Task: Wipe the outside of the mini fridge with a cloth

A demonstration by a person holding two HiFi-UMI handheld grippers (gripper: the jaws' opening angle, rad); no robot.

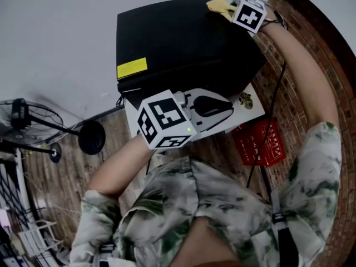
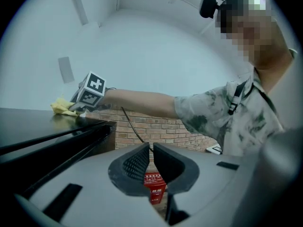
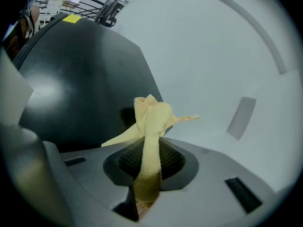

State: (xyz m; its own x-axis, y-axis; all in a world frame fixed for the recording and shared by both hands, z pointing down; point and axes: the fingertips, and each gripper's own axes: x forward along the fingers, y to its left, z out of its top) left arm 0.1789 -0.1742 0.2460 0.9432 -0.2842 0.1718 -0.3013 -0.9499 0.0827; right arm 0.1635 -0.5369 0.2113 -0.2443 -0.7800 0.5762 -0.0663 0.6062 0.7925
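Most wiping seems undone: right gripper point(image 3: 147, 167) pinches the cloth point(image 3: 152, 115) on the mini fridge point(image 1: 183, 43) top, left gripper point(image 2: 150, 162) closed, empty.

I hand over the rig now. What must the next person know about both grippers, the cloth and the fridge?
Right gripper: shut on the cloth, which rests on the fridge top at its far corner by the wall.
Left gripper: shut, empty, held off the fridge's near edge.
Done: cannot tell how much is wiped.
Left: probably the rest of the top, then the sides.
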